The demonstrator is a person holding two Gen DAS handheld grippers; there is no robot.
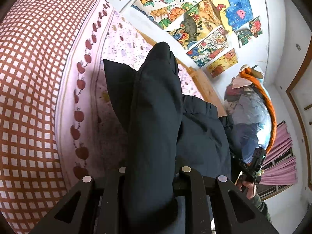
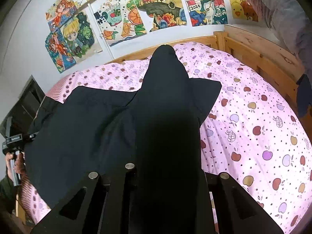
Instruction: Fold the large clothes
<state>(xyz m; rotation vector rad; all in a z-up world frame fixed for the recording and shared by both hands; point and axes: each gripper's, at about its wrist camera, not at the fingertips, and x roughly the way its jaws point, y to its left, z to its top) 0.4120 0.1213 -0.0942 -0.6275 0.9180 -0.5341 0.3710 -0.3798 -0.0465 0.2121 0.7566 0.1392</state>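
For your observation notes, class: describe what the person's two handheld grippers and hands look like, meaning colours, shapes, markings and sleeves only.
Both the left gripper and the right gripper are matte black, with flat angular fingers that have triangular cut-outs and round silver studs on top. The right gripper's body bears small white lettering and a tiny green light. The right hand and the left hand are bare, each on a pistol-style handle, with dark olive-green sleeves.

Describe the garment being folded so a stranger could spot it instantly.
Find the wooden bed under the wall of drawings. On its pink apple-print quilt lies a large black garment, pinched by both grippers: the only plain dark thing there.
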